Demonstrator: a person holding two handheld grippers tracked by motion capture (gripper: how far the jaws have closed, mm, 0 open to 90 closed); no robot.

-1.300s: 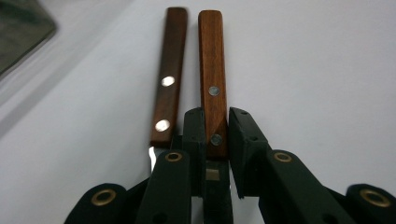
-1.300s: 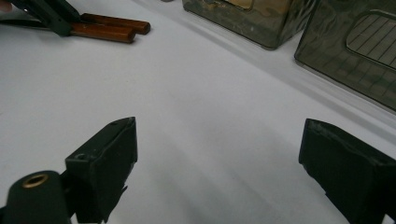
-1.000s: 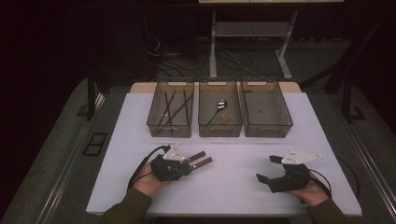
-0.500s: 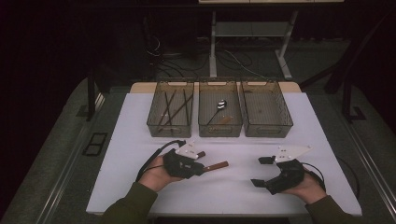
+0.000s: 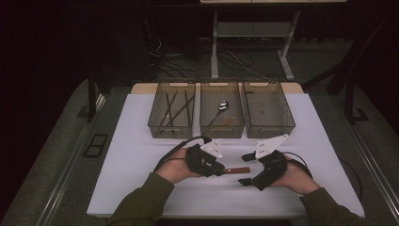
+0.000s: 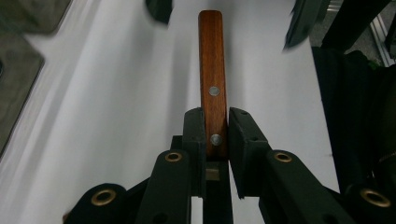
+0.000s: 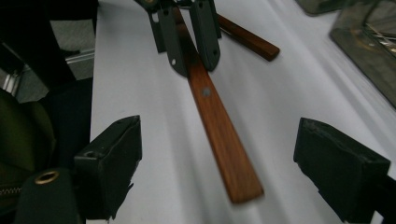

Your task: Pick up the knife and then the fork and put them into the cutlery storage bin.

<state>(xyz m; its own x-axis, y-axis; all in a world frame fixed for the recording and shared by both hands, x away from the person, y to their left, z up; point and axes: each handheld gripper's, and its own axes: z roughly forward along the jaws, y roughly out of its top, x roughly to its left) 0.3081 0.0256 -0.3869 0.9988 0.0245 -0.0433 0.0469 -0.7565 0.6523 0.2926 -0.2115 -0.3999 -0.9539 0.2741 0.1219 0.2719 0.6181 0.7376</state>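
Over a white worktop (image 5: pixel 141 155), the left claw (image 6: pixel 216 135) is clamped on one end of a wooden handle (image 6: pixel 212 70) fixed with metal rivets, its jaws pressing the two narrow sides. The handle sticks straight out from the jaws, just above the surface, with its long axis running toward the right claw (image 7: pixel 219 168).

The right claw is spread wide and holds nothing. Seen from the right gripper view, the handle's free end lies between and a little ahead of the open jaws, closer to the lower jaw than the upper, touching neither. From above, the handle runs roughly level across the worktop from the person's left hand (image 5: pixel 176 169) toward the right hand (image 5: pixel 291 176), its tip close to the right claw.

A handover looks likely: the right claw would need to advance along the handle's axis and close across its width, and it is the nearer one to the free end.

A second wooden handle (image 7: pixel 247 39) lies on the worktop beyond the left claw. At the far edge stand three mesh bins (image 5: pixel 171 129); the left one holds chopsticks (image 5: pixel 176 106), the middle one a spoon (image 5: pixel 221 107).
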